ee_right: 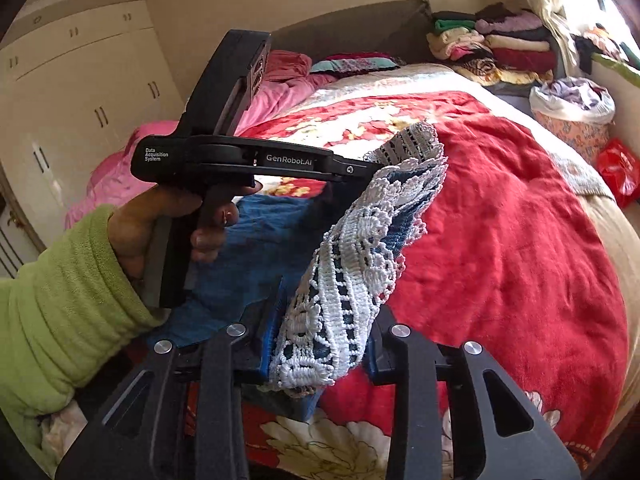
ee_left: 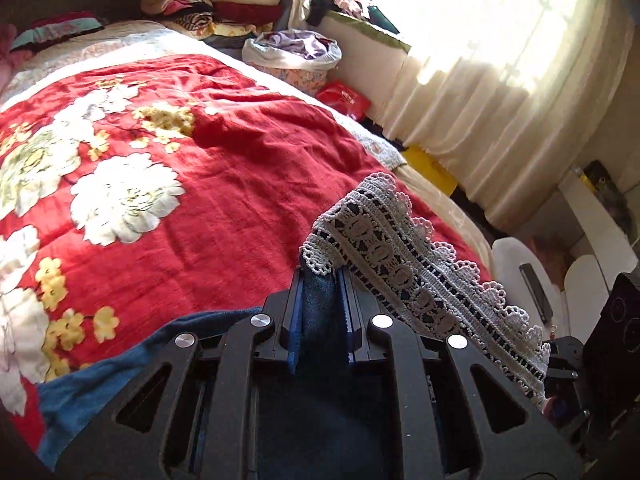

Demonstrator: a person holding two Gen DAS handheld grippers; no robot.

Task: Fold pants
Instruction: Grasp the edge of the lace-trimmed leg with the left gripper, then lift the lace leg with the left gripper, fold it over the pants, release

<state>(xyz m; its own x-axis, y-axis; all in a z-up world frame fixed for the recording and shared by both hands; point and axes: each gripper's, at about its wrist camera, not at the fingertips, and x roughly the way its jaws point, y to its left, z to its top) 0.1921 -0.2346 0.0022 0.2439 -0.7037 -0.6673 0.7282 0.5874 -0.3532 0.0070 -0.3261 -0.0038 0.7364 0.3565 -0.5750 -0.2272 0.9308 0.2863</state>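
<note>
The blue pants (ee_right: 256, 240) have a white crochet lace hem (ee_right: 352, 256) and lie partly on the red flowered blanket (ee_right: 500, 240). My right gripper (ee_right: 328, 312) is shut on the lace hem, which bunches up between its fingers. My left gripper (ee_left: 320, 280) is shut on a fold of blue cloth (ee_left: 318, 304) just below the lace hem (ee_left: 400, 264), lifted off the blanket (ee_left: 240, 168). The right wrist view shows the left gripper (ee_right: 368, 170) from the side, held by a hand in a green sleeve (ee_right: 60, 280). The hem hangs stretched between both grippers.
Stacks of folded clothes (ee_left: 224, 0) sit at the bed's far end. A lined basket of laundry (ee_left: 292, 56) and a red bag (ee_left: 344, 98) stand beside the bed under the curtain (ee_left: 500, 80). A pink quilt (ee_right: 120, 168) and a wardrobe (ee_right: 80, 80) are on the left.
</note>
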